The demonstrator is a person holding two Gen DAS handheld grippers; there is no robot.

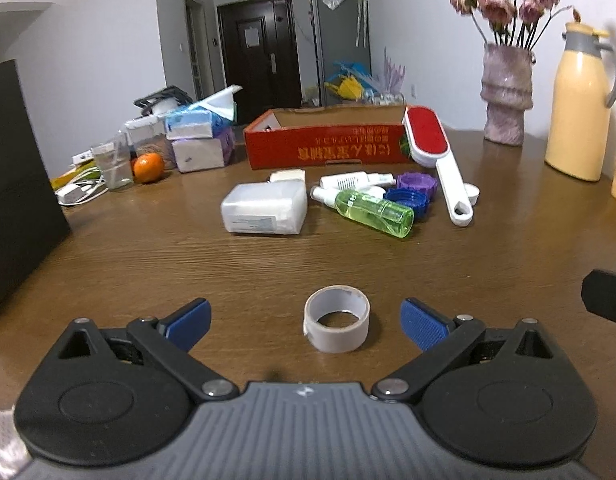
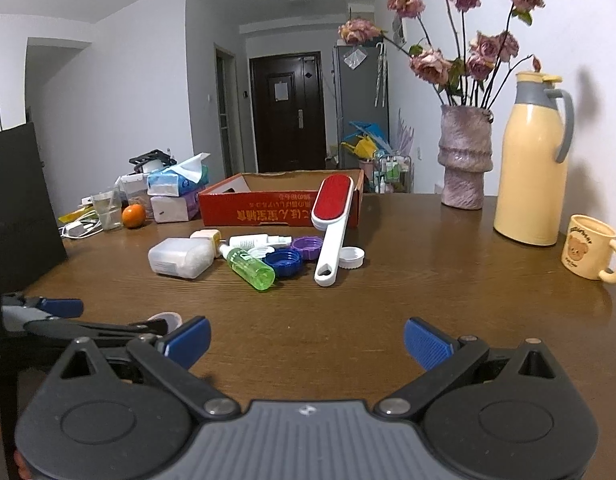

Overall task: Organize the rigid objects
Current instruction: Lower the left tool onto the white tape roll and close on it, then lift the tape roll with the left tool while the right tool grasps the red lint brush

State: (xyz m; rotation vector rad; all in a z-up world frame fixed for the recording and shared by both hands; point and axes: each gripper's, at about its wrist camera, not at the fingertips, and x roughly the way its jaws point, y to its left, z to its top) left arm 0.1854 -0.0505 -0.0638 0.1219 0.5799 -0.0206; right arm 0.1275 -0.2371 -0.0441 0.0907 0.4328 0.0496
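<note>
On the far left of the wooden table [image 1: 147, 256] stands a dark box [image 1: 15, 184]. Behind it, at the far left side, there are a glass [image 1: 112, 166], an orange [image 1: 148, 167] and stacked tissue packs [image 1: 199, 136]. In the middle of the table lies a group of small things: a white plastic case [image 1: 265, 209] on the left, then a green bottle [image 1: 374, 212] lying on its side, with a white bottle [image 1: 354, 180] just behind it. A blue cap [image 1: 408, 200] and a purple cap [image 1: 416, 183] lie beside the bottles on the right. A lint brush [image 1: 436, 152] with a red pad leans with its head on the front wall of the red cardboard box [image 1: 324, 148], which is open and stands behind the group. A white cap [image 2: 352, 258] lies just right of the brush handle. On the far right stand a vase [image 2: 464, 156] with dried roses, a yellow thermos jug [image 2: 532, 160] and a mug [image 2: 590, 247].

The left gripper [image 1: 305, 320] is near the front edge of the table, its jaws wide apart. A roll of tape [image 1: 336, 323] lies flat on the table between the blue pads [image 1: 422, 322], touching neither of them. The right gripper [image 2: 307, 342] is also spread open and holds nothing; only bare table is between its fingers. In the right wrist view the left gripper shows at the left edge.
</note>
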